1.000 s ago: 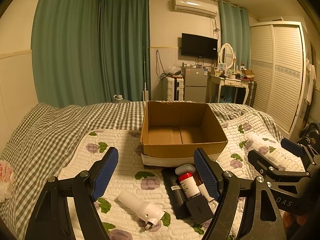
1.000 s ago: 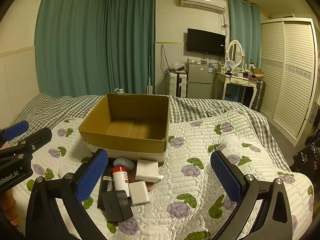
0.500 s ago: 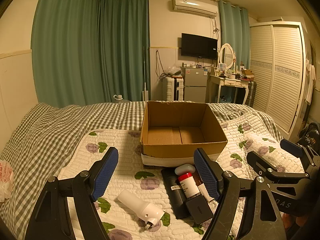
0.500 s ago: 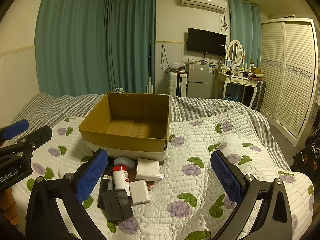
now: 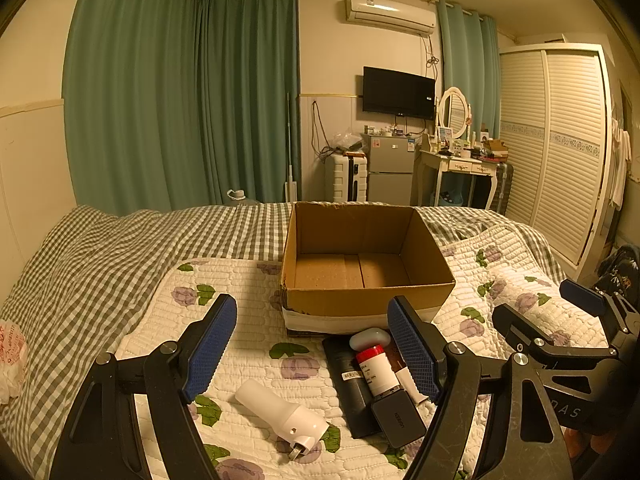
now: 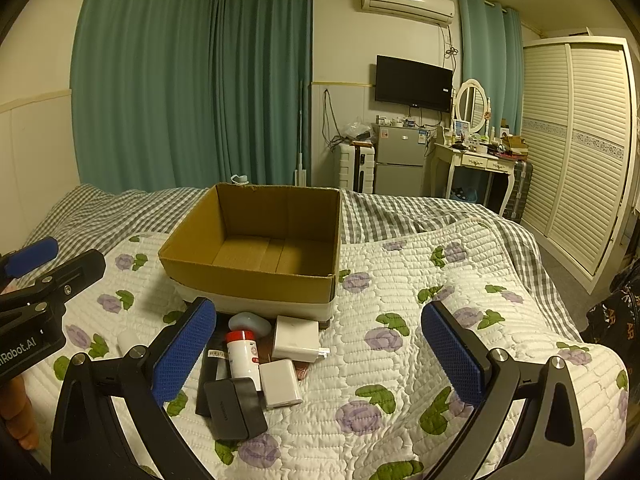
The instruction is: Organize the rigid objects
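Both my jaws hang released, holding nothing. Between my left gripper (image 5: 312, 344)'s jaws lies the white plug (image 5: 286, 416), long axis slanting toward me; my right gripper (image 6: 320, 344) sits farther off. The empty box (image 5: 366, 300) waits just beyond on the bed (image 5: 100, 260).

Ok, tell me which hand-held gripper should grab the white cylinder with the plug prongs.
Left. The white cylinder lies alone on the quilt, between the open fingers of the left hand-held gripper. The right hand-held gripper faces the pile by the cardboard box, and barely sees the cylinder.
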Tool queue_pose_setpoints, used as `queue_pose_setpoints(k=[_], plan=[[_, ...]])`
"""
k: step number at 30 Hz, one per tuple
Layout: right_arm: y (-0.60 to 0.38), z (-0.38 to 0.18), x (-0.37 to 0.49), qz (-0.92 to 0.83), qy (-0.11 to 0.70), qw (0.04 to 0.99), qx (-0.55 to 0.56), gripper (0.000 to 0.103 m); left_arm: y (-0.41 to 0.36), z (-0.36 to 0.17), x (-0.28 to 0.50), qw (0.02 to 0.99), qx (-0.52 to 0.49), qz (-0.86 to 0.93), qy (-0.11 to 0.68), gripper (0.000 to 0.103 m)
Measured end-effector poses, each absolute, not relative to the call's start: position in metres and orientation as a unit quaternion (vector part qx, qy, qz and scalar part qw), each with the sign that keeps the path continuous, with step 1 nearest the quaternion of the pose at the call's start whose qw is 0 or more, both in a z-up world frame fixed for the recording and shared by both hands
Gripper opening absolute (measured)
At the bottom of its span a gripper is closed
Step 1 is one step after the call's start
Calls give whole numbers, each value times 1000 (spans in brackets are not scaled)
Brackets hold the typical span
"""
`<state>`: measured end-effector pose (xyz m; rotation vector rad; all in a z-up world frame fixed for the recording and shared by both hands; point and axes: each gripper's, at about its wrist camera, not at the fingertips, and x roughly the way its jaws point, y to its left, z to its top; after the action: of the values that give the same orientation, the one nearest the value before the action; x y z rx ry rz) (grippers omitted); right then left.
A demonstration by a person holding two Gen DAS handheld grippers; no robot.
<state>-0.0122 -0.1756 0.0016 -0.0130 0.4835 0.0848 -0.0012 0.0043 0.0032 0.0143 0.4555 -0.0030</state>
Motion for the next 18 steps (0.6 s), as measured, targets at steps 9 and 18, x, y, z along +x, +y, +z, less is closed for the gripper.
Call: queue_pose_setpoints(k=[9,18], plan=[[-175,1,-13,43,239,970,-8,103,4,4,-1,975,8,-3,221,81],[-172,1,-17,50,235,971,-11,103,2,13,-7,979,7,4,206,81]])
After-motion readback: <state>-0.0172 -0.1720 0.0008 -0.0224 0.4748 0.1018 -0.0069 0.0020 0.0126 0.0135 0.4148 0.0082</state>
